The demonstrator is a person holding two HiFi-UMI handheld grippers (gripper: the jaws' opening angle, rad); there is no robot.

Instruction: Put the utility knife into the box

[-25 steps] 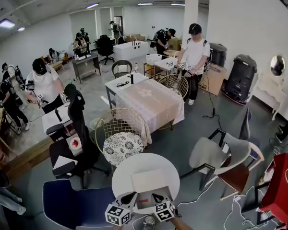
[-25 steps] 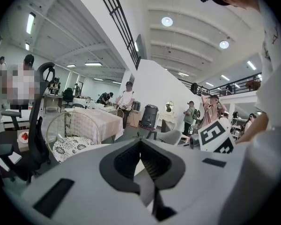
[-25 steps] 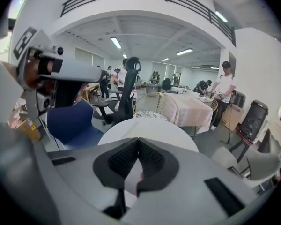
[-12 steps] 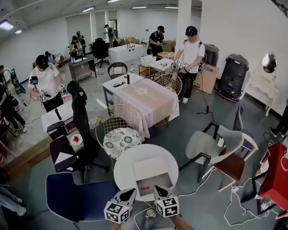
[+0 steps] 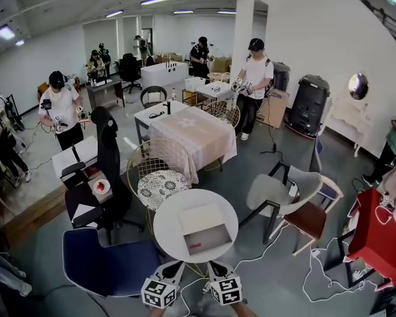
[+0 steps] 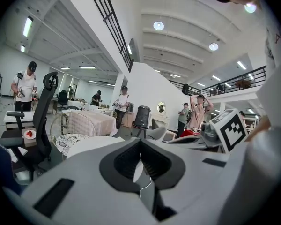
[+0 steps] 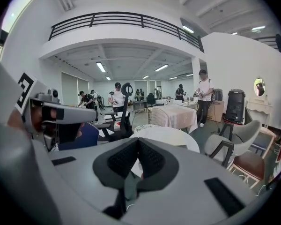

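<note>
Left gripper: the left gripper (image 6: 140, 141) was pressed together, its dark pads meeting at the tip with nothing between them.
Right gripper: the right gripper (image 7: 137, 141) was likewise closed tight and empty, held just beside the left one, the two apart and both short of the table's near edge.
Box: an open cardboard box (image 5: 216, 232) sat on the round white table (image 5: 168, 226) straight ahead of both grippers, beyond their tips, its lid folded back on the far side.
Utility knife: a small red object, seemingly the utility knife (image 5: 194, 246), lay on the box floor near the wall closest to the grippers — too small to show any detail.
Left of the left gripper: a blue chair (image 5: 109, 266) stood close against the table.
Ahead and right of the right gripper: a grey armchair (image 5: 277, 193) stood near the table, with a brown-seated chair (image 5: 310, 220) just past it.
Beyond the table: a gold wire chair with a patterned cushion (image 5: 160, 187) stood just behind the table, and farther off a table under a pale cloth (image 5: 195, 134).
Background: several people — some holding similar grippers — stood around tables across the wide room, well apart from the box.
</note>
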